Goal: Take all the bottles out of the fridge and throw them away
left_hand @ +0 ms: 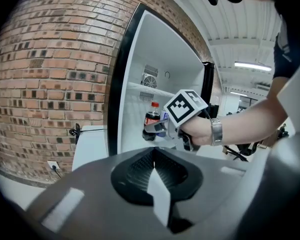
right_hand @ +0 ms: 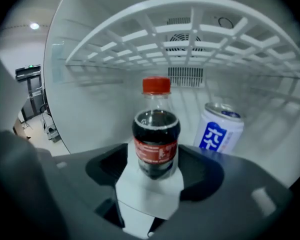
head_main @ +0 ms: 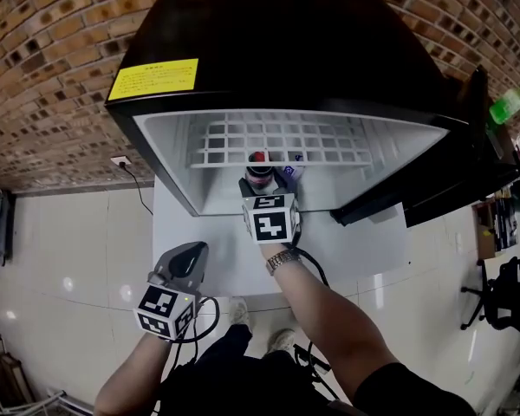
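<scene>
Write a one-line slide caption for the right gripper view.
Right gripper, jaws open, faces a red-capped cola bottle upright in the fridge, a blue-and-white can beside it.

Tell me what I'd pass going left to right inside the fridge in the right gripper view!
Going across: fridge side wall → cola bottle with red cap → blue-and-white can.

One clear plastic bottle [right_hand: 156, 134] with dark liquid, red cap and red label stands upright on the white floor of the open black fridge [head_main: 269, 50], beneath the wire shelf [right_hand: 192, 26].
</scene>
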The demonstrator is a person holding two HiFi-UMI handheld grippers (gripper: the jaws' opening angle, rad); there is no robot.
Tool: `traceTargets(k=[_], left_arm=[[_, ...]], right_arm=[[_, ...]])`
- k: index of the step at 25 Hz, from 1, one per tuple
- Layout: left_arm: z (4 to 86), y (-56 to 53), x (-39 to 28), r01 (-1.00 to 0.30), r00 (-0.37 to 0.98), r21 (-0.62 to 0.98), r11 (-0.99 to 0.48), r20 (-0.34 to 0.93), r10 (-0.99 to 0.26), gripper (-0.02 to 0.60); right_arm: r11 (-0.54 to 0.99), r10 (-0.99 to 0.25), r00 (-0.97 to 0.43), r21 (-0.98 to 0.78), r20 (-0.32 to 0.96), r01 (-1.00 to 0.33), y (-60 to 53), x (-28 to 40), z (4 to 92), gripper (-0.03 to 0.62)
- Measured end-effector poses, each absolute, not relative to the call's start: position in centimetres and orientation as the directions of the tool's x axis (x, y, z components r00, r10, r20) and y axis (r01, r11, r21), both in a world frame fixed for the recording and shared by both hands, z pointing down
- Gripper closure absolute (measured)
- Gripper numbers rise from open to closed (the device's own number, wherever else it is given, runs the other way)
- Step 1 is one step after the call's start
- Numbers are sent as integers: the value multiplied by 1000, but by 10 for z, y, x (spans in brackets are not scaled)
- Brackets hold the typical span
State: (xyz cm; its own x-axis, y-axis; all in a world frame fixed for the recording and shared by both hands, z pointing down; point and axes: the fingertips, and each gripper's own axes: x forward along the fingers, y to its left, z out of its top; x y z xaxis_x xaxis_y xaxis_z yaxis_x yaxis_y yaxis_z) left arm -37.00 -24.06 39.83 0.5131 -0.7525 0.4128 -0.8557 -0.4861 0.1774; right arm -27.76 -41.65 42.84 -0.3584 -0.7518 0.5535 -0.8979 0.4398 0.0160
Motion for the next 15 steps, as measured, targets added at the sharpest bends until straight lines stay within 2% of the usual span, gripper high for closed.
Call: traceTargets(k=[7,15], left_arm=[[400,-250,-371,-848,525,179,-499,414,-744,577],[403,-248,-365,-843,532,183,-505,419,-736,577]], right_arm=[[420,-761,-323,48,563,-906,-433,-279,434,289],[455,-748,-363,31,555,-890,-419,-281,433,299]])
